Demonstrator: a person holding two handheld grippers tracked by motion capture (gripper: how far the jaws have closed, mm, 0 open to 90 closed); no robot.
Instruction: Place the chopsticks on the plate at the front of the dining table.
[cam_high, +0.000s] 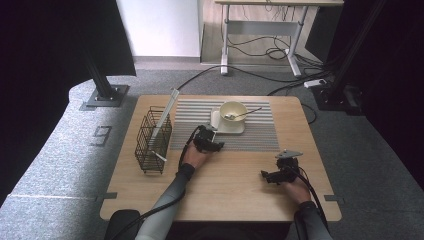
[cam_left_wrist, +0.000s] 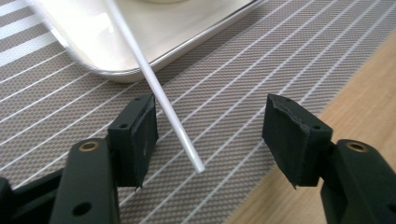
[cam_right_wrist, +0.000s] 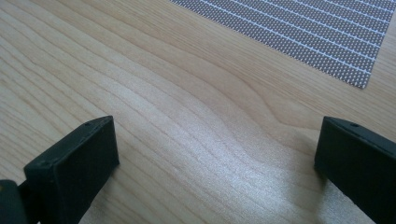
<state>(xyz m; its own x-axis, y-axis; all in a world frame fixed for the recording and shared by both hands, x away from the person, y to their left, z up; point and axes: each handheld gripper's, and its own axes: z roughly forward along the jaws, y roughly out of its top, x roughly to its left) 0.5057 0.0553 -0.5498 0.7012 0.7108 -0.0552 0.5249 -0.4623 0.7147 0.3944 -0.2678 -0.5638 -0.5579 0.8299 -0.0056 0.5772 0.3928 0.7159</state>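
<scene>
A thin white stick (cam_left_wrist: 159, 93) slants down from the rim of a pale square plate (cam_left_wrist: 187, 32) onto the striped placemat (cam_left_wrist: 280, 60). Its free end lies between the jaws of my left gripper (cam_left_wrist: 212, 135), closer to the left jaw and not clamped; the gripper is open. From above, the left gripper (cam_high: 209, 141) sits at the near left corner of the plate (cam_high: 235, 130), which carries a cream bowl (cam_high: 233, 110) with a spoon (cam_high: 247, 113). My right gripper (cam_high: 272, 176) is open low over bare wood, nothing between its jaws (cam_right_wrist: 215, 154).
A black wire basket (cam_high: 152, 140) stands at the table's left with a long pale strip (cam_high: 165, 115) leaning out of it. The placemat (cam_high: 260, 135) covers the far middle of the wooden table (cam_high: 225, 195); its corner (cam_right_wrist: 303, 32) lies ahead of the right gripper.
</scene>
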